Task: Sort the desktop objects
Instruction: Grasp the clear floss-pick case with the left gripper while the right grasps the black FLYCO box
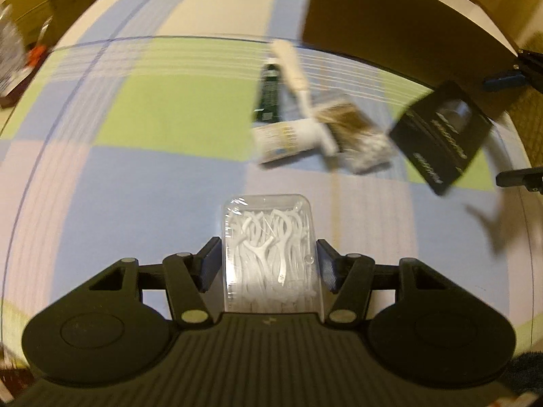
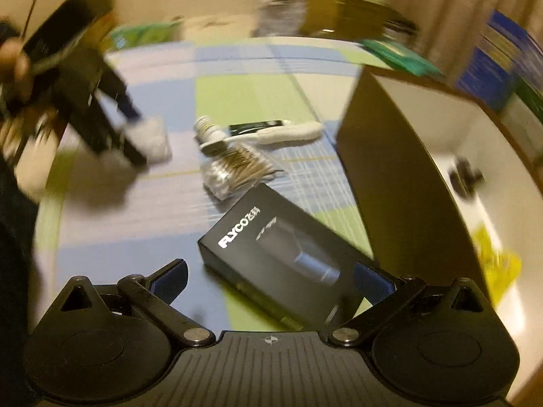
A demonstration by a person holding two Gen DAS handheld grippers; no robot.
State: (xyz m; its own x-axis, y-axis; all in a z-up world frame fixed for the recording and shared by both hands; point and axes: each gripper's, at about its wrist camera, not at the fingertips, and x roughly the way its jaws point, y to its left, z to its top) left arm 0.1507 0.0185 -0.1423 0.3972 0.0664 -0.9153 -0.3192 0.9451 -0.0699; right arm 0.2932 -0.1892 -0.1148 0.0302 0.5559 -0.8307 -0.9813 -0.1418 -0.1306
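Observation:
My left gripper point(image 1: 268, 242) is shut on a clear plastic case of white floss picks point(image 1: 268, 257), held above the checked cloth. In the right wrist view the same gripper point(image 2: 139, 142) shows blurred at the upper left, in a hand. A black FLYCO box point(image 2: 281, 254) lies slantwise between the wide-apart fingers of my right gripper point(image 2: 275, 268). Its right side is against the right pad, and a gap shows at the left pad. The left wrist view has this box point(image 1: 441, 135) at the right, with the right gripper point(image 1: 509, 129) around its far end.
A brown open carton point(image 2: 390, 169) stands at the right, with a yellow item point(image 2: 499, 264) and a dark object point(image 2: 465, 176) inside. Mid-cloth lie a cotton swab pack point(image 2: 234, 169), a white bottle point(image 1: 288, 139), a dark green tube point(image 1: 269, 91) and a white handled tool point(image 2: 288, 134). Clutter lines the far edge.

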